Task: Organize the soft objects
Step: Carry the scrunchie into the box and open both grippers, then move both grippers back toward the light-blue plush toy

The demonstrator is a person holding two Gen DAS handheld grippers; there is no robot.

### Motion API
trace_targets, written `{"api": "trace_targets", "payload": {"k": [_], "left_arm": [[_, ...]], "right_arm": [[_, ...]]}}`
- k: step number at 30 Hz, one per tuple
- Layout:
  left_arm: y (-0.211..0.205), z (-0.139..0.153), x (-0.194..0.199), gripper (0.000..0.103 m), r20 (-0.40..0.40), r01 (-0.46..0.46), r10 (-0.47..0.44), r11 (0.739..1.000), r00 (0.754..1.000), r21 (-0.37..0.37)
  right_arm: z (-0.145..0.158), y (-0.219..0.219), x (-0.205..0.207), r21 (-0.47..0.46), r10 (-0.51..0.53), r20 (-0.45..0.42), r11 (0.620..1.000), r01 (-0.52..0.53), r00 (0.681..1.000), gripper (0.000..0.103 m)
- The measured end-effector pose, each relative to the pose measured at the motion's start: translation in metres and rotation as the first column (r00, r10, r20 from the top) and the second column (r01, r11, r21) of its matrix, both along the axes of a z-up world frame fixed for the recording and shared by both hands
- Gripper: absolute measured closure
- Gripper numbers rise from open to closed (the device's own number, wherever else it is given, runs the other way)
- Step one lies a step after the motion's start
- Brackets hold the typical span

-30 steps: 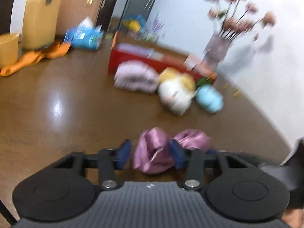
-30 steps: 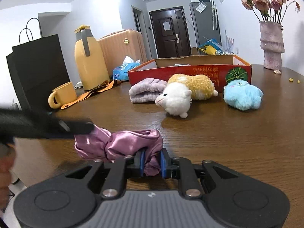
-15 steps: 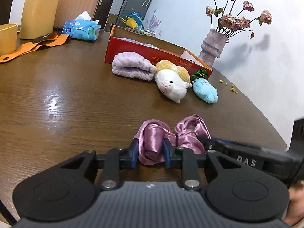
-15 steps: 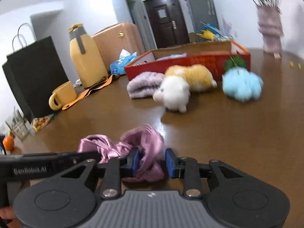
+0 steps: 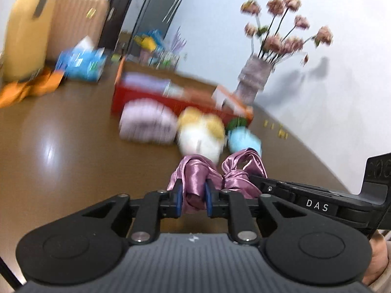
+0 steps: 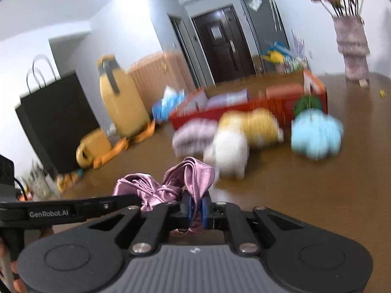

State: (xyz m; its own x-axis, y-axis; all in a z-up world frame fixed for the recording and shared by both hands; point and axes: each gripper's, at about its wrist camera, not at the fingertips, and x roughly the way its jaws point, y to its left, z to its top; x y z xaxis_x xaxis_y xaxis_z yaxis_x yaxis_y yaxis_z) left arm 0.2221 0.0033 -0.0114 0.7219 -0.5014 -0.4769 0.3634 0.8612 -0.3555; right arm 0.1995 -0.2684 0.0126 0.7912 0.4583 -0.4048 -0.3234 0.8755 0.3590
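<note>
A pink satin cloth (image 5: 195, 173) is bunched in two lobes and held off the brown table (image 5: 61, 151). My left gripper (image 5: 191, 199) is shut on its left lobe. My right gripper (image 6: 195, 207) is shut on its right lobe (image 6: 193, 173) and reaches in from the right in the left wrist view. Beyond lie a lilac towel roll (image 5: 146, 124), a white and yellow plush sheep (image 5: 200, 136) and a blue plush (image 5: 242, 140), in front of a red open box (image 5: 146, 95). They also show in the right wrist view: the towel (image 6: 193, 134), the sheep (image 6: 232, 153), the blue plush (image 6: 315, 136), the box (image 6: 268, 102).
A vase of pink flowers (image 5: 256, 78) stands at the back right. At the back left are a yellow jug (image 6: 119, 97), a yellow mug (image 6: 95, 146), an orange strap (image 5: 29, 85), a blue tissue pack (image 5: 80, 63), a suitcase (image 5: 73, 22) and a black paper bag (image 6: 56, 122).
Both grippers have lifted the pink cloth off the table and carried it forward towards the plush toys and box. The right gripper has closed tighter on its lobe.
</note>
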Motion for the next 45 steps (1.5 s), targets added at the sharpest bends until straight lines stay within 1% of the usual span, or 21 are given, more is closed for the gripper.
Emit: {"api": "trace_targets", "payload": {"k": [2,5,6,8,10,13,16,19,21,22,25,27,29,31,33,34,36,39,42,44,45], "left_arm": [[-0.008,0.021,0.032,0.085,0.049,0.011,-0.011,1.0,0.999,-0.002],[-0.032,0.051,0.091,0.085,0.079,0.034,-0.032,0.999,0.996,-0.023],[-0.044,0.057,0.115,0.085,0.073,0.042,-0.041,0.999,0.997,-0.015],[-0.062,0.061,0.156,0.085,0.048,0.033,-0.033,0.999,0.998,0.017],[-0.067,0.059,0.189,0.085,-0.004,0.019,-0.018,0.999,1.0,0.043],[-0.046,0.053,0.208,0.085,0.009,-0.023,0.023,0.998,1.0,0.063],[-0.025,0.041,0.226,0.085,0.008,-0.08,0.08,0.986,0.997,0.146],[-0.018,0.021,0.241,0.085,-0.035,-0.096,0.11,0.956,0.993,0.277],[-0.018,0.008,0.241,0.08,-0.06,-0.084,0.112,0.933,0.992,0.351],[-0.018,0.007,0.237,0.077,-0.023,-0.089,0.104,0.928,0.994,0.362],[-0.012,0.013,0.236,0.071,0.02,-0.12,0.12,0.942,0.993,0.314],[-0.011,0.019,0.236,0.075,0.064,-0.156,0.143,0.945,0.988,0.289],[-0.01,0.026,0.234,0.085,0.094,-0.148,0.128,0.953,0.987,0.263],[-0.019,0.023,0.239,0.091,0.067,-0.118,0.102,0.936,0.993,0.331],[-0.026,0.01,0.248,0.091,0.015,-0.091,0.092,0.918,0.996,0.387],[-0.025,0.007,0.247,0.091,0.004,-0.092,0.099,0.911,0.995,0.402],[-0.02,0.018,0.235,0.091,0.043,-0.112,0.103,0.915,0.994,0.388],[-0.014,0.051,0.213,0.09,0.111,-0.14,0.107,0.924,0.988,0.357],[-0.011,0.084,0.189,0.084,0.19,-0.192,0.13,0.912,0.973,0.362],[-0.01,0.099,0.166,0.064,0.25,-0.237,0.15,0.9,0.957,0.365],[-0.01,0.103,0.157,0.06,0.27,-0.251,0.156,0.898,0.95,0.362]], "right_arm": [[0.021,-0.01,0.031,0.0,-0.007,0.04,1.0,0.007,0.999,0.095],[0.054,-0.021,0.081,-0.116,-0.053,0.134,0.991,0.068,0.99,0.095],[0.063,-0.026,0.103,-0.161,-0.07,0.143,0.983,0.093,0.987,0.095],[0.07,-0.038,0.142,-0.171,-0.085,0.098,0.98,0.101,0.991,0.095],[0.071,-0.044,0.172,-0.124,-0.078,0.024,0.989,0.08,0.997,0.095],[0.067,-0.022,0.201,-0.139,-0.003,0.027,0.99,0.006,1.0,0.095],[0.048,0.005,0.243,-0.115,0.049,-0.036,0.992,-0.053,0.998,0.095],[0.023,0.038,0.268,-0.183,0.108,-0.097,0.975,-0.124,0.989,0.095],[0.01,0.057,0.266,-0.268,0.137,-0.108,0.95,-0.161,0.985,0.095],[0.004,0.065,0.269,-0.298,0.153,-0.129,0.937,-0.185,0.98,0.095],[0.002,0.071,0.279,-0.288,0.165,-0.175,0.934,-0.21,0.971,0.094],[0.004,0.075,0.286,-0.286,0.179,-0.211,0.929,-0.236,0.961,0.093],[0.004,0.076,0.291,-0.273,0.188,-0.246,0.928,-0.254,0.951,0.089],[0.006,0.075,0.292,-0.274,0.186,-0.27,0.926,-0.261,0.945,0.087],[0.014,0.066,0.288,-0.26,0.17,-0.272,0.935,-0.242,0.947,0.083],[0.02,0.059,0.284,-0.226,0.168,-0.265,0.947,-0.23,0.95,0.079],[0.042,0.038,0.269,-0.169,0.165,-0.224,0.964,-0.205,0.961,0.073],[0.081,0.01,0.241,-0.189,0.114,-0.126,0.972,-0.137,0.985,0.064],[0.118,-0.025,0.208,-0.225,0.01,-0.036,0.974,-0.018,0.999,0.061],[0.134,-0.047,0.184,-0.242,-0.065,0.024,0.968,0.069,0.998,0.049],[0.139,-0.056,0.172,-0.25,-0.097,0.051,0.962,0.107,0.994,0.045]]}}
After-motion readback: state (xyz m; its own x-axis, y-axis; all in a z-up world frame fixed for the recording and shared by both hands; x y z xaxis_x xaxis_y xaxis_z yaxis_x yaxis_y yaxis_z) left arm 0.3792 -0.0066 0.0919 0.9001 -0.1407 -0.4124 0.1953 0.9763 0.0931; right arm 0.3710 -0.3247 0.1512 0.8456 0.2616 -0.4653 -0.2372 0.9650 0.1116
